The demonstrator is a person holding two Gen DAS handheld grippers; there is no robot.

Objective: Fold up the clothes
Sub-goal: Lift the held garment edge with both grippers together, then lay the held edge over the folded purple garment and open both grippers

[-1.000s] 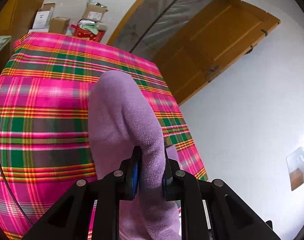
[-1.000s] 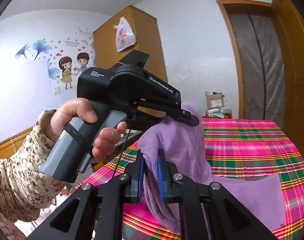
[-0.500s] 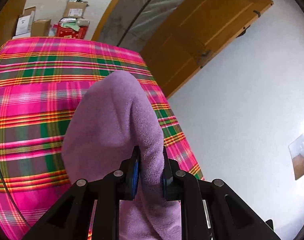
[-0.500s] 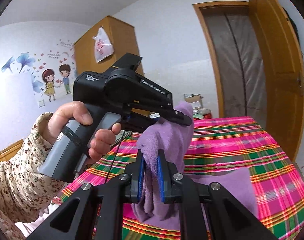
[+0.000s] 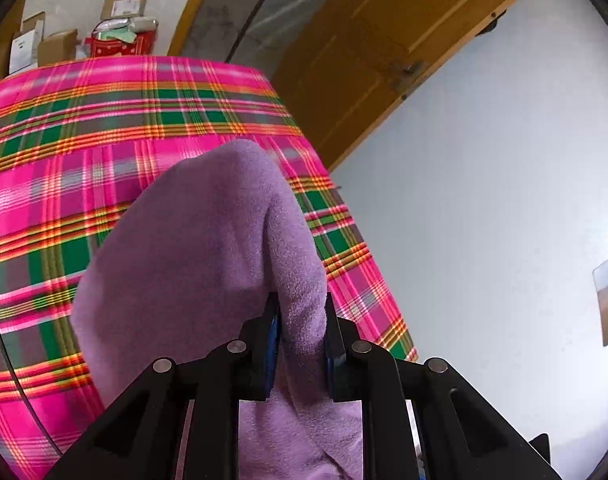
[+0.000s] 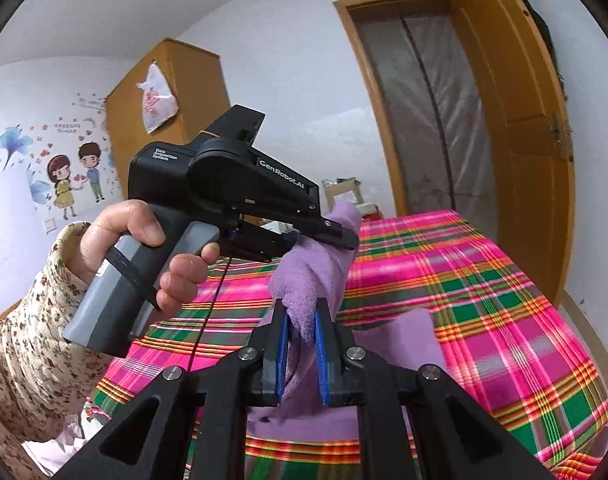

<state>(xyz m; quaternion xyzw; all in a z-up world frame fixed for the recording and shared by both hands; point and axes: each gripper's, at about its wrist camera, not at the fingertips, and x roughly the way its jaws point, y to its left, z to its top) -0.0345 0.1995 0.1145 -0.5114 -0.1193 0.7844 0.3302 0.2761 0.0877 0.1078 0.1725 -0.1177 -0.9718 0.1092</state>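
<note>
Both grippers are clamped on the same purple fleece garment (image 5: 208, 248). Your left gripper (image 5: 300, 344) pinches a thick bunched fold, and your right gripper (image 6: 302, 344) pinches a thinner edge. In the right wrist view the left gripper (image 6: 323, 236) sits just beyond and above the right one, with a short ridge of fleece strung between them. The rest of the garment lies flat on the pink plaid bedspread (image 6: 483, 280), its near part hidden under the right gripper body.

Risks from here, as I read it:

- The left bite is a wad, probably several layers. If you pull sideways, the inner layers may creep out and the fold line goes crooked.
- The right bite looks shallow, near the edge of the cloth. Fleece is slippery, so a quick swing could strip it out of the pads and drop that corner.
- The grippers are very close together. That leaves little tension between the corners, so the lifted part may land bunched instead of flat.
- The garment lies near the right edge of the bedspread, with floor (image 5: 483, 240) beyond it. If you overshoot the lay-down that way, the cloth will hang off.
- The black cable (image 6: 208, 312) dangles from the left gripper over the work area and could snag or drag the cloth.

Lay it down slowly and release only once it's flat.
</note>
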